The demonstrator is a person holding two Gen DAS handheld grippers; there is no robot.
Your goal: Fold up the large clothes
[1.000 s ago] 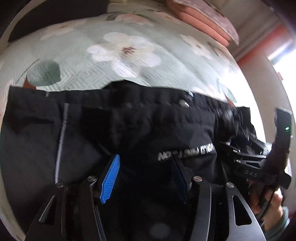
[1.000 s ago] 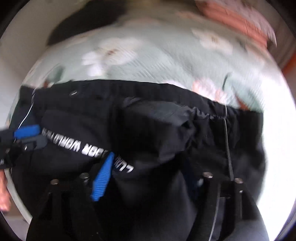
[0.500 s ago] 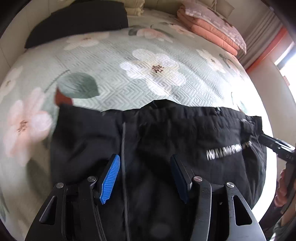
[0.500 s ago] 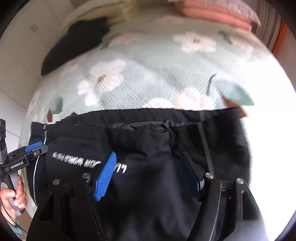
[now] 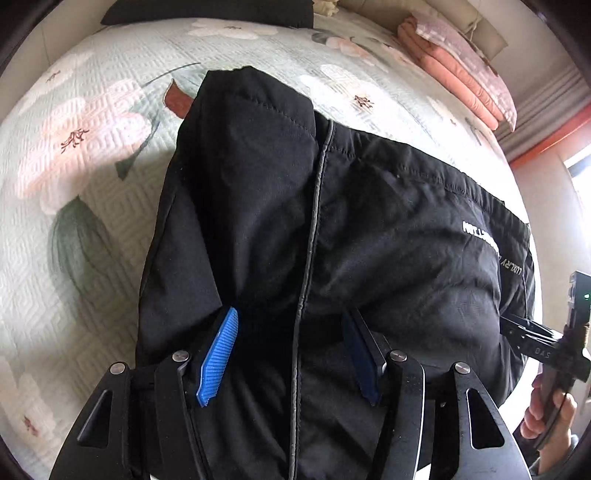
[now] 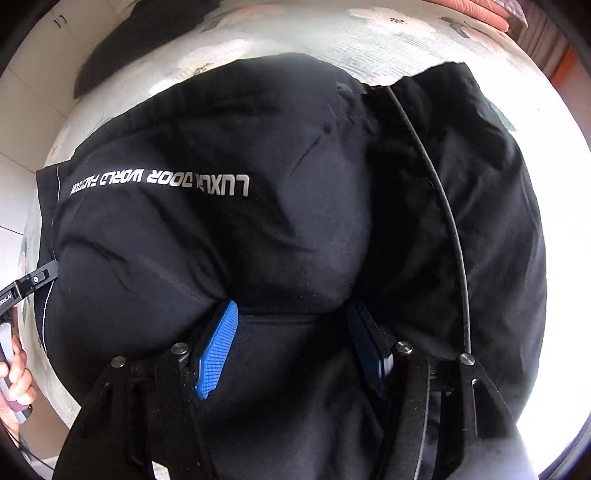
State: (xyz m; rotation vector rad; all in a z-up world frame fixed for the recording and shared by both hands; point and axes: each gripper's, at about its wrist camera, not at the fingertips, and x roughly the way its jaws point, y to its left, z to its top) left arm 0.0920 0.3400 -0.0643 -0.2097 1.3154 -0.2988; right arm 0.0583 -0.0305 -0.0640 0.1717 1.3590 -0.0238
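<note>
**Black jacket bunched between two claws on the bed**

Black padded fabric fills both views: the jacket (image 5: 369, 229) lies on a bed (image 5: 74, 177) covered with a pale green quilted spread printed with pink and white flowers. White lettering (image 6: 162, 181) runs across one panel, and a thin grey piping line (image 5: 314, 221) runs down the cloth.

The left claw (image 5: 291, 350) has its blue-padded fingers (image 5: 218, 354) spread apart, pressed into the puffy fabric, with cloth bulging between and over them. The right claw (image 6: 295, 347) is likewise spread wide and sunk into the jacket's near edge, its fingers buried under a fold.

At the far side of the bed, a stack of folded pink blankets (image 5: 458, 70) sits near the wall, and a dark garment (image 5: 207, 11) lies at the bed's far edge.
</note>
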